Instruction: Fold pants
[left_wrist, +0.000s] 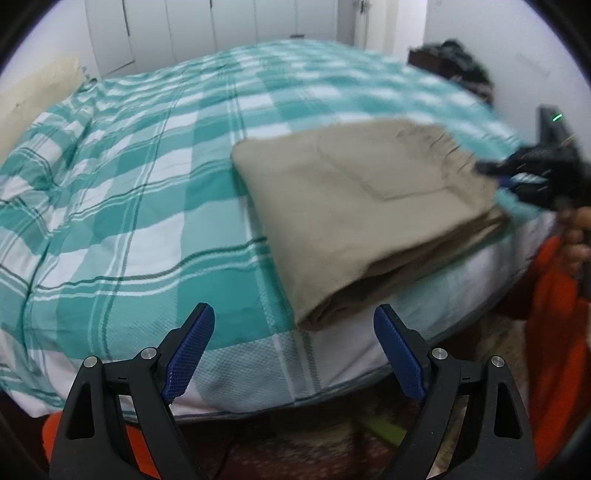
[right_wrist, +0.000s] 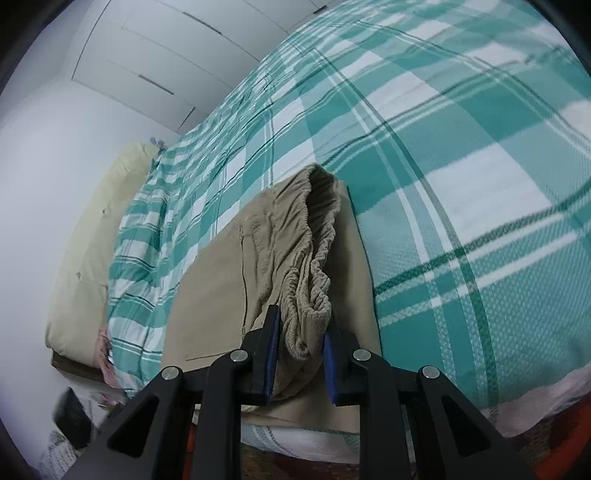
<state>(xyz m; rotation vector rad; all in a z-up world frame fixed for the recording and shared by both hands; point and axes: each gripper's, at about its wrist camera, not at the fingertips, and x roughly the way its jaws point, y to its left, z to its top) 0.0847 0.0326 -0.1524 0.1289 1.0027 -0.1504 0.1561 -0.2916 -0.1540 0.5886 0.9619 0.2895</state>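
Pants (left_wrist: 362, 221), tan and already doubled into a thick bundle, lie on the near right part of the bed (left_wrist: 122, 192), over its green-and-white checked cover and close to the near edge of the mattress. The right gripper (right_wrist: 301, 354) has its fingers (right_wrist: 272, 354) drawn narrow on the gathered elastic waistband (right_wrist: 314, 258), which stands bunched up above the flat layers beneath it; in the left wrist view that gripper appears blurred at the far right end of the bundle. The left gripper (left_wrist: 295, 354) hovers off the near edge of the bed with its fingers (left_wrist: 192, 350) wide apart and nothing between them. The main risk, as I judge it, is the one-sided hold: if the waistband is pulled or carried over while the other end is free, the stacked layers can slide apart and the fold can skew. The bite looks to take only the ruffled band, so the cloth may slip out partway. The bundle also sits close to the mattress edge, so a drag toward the near side could tip it off onto the floor.
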